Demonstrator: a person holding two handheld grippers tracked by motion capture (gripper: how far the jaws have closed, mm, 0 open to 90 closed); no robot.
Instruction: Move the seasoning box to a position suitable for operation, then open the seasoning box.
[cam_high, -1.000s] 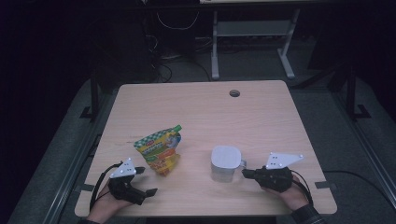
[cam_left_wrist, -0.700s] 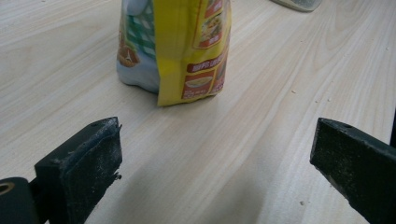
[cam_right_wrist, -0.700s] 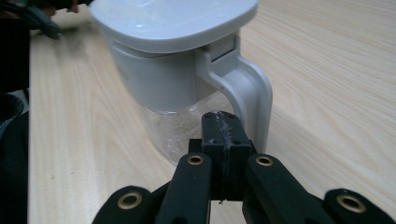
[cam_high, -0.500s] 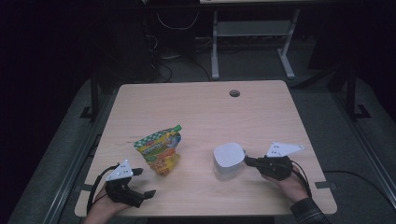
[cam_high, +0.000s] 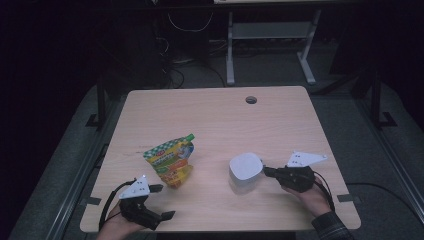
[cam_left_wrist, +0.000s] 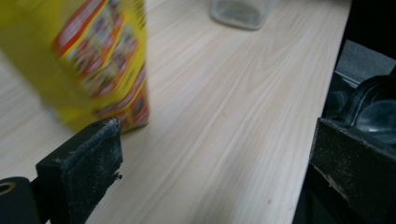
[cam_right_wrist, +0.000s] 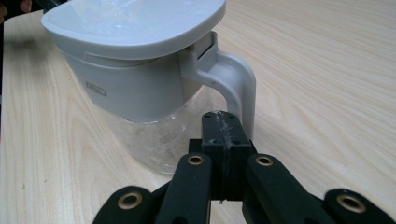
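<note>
Right gripper (cam_right_wrist: 223, 122) clamped shut, no pitcher part visible between its pads, just behind upright grey-lidded clear plastic pitcher (cam_right_wrist: 140, 79), handle (cam_right_wrist: 233, 88) pointing back at the pads.

One small raised mark stands on the grey band of the jug (cam_right_wrist: 140, 88), at the left of the right gripper view — too faint to read. The print on the yellow pouch (cam_left_wrist: 98, 60) is blurred — no word legible.
</note>
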